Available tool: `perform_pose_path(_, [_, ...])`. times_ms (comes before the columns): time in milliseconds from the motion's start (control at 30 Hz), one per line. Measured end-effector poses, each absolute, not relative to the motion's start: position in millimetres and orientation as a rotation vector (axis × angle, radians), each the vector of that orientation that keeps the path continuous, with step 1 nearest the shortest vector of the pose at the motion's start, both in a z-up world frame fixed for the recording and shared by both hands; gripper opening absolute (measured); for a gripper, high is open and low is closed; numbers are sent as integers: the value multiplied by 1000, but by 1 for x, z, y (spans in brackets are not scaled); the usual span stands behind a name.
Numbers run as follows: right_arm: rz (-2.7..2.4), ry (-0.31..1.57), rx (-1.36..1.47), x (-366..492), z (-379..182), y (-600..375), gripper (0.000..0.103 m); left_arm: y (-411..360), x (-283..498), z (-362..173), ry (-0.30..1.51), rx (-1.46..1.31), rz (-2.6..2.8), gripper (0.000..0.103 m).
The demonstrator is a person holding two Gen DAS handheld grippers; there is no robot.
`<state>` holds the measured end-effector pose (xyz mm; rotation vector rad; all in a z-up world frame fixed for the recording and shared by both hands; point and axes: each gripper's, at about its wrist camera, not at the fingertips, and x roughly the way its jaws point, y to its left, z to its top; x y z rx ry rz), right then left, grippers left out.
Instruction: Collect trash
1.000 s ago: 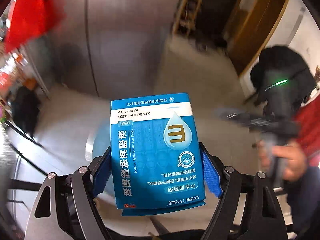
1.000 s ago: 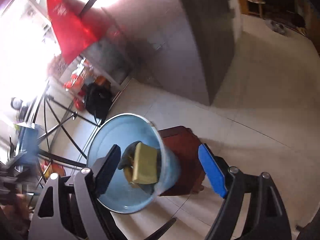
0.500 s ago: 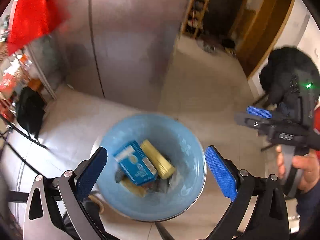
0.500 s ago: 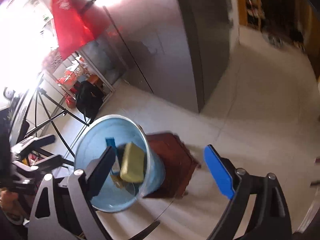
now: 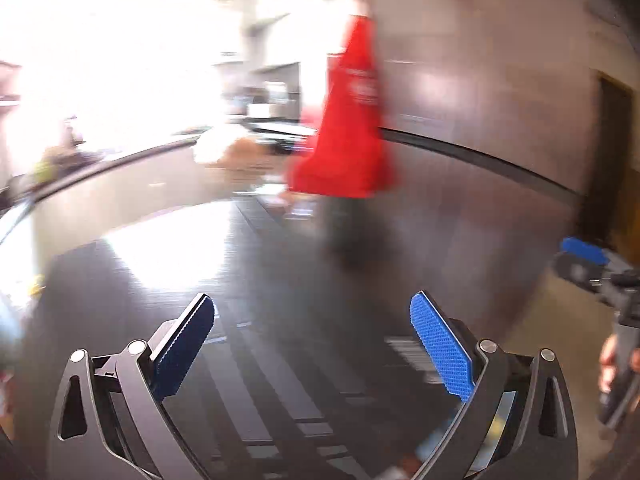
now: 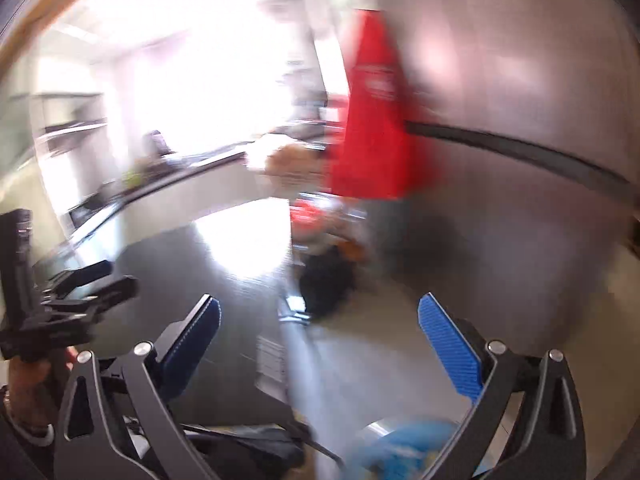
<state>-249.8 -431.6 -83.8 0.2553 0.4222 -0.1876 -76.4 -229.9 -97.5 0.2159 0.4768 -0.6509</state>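
Observation:
Both views are motion-blurred. My left gripper (image 5: 312,344) is open and empty, its blue pads wide apart above a dark glossy table (image 5: 280,280). My right gripper (image 6: 320,348) is open and empty too, held over the table's edge. The blue trash bucket (image 6: 400,450) shows only as a blurred sliver at the bottom of the right wrist view, below the right gripper. The right gripper appears at the right edge of the left wrist view (image 5: 588,264); the left gripper appears at the left of the right wrist view (image 6: 80,292). No trash item is visible.
A red hanging cloth (image 5: 352,120) hangs beyond the table against a grey wall (image 5: 480,100). A black bag (image 6: 328,280) lies on the tiled floor. A bright window washes out the upper left. A dark doorway (image 5: 612,152) is at the right.
The left gripper let go of the blue eye-drops box, which fell into the bucket. Both grippers have since swung up and away from the bucket towards the table.

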Motion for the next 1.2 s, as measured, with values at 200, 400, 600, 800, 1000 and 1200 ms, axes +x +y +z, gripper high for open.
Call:
perform_pose_path(200, [94,495,165,-122,-80,-315,100,-106,-11,-96,510,147,-324,95])
perform_pose_path(400, [218,579,116,-47,-89,-233,100,-20,22,-103,560,67,-142,95])
perform_pose_path(600, [270,637,165,-2,-113,-203,100,-4,33,-113,601,18,-143,95])
perform_pose_path(800, [237,676,190,12,-131,-206,100,0,43,-127,648,-34,-176,95])
perform_pose_path(1000, [213,699,221,17,-140,-217,100,-3,51,-137,695,-93,-234,95])
perform_pose_path(1200, [266,691,302,23,-148,-228,100,-1,57,-139,690,-134,-264,95])
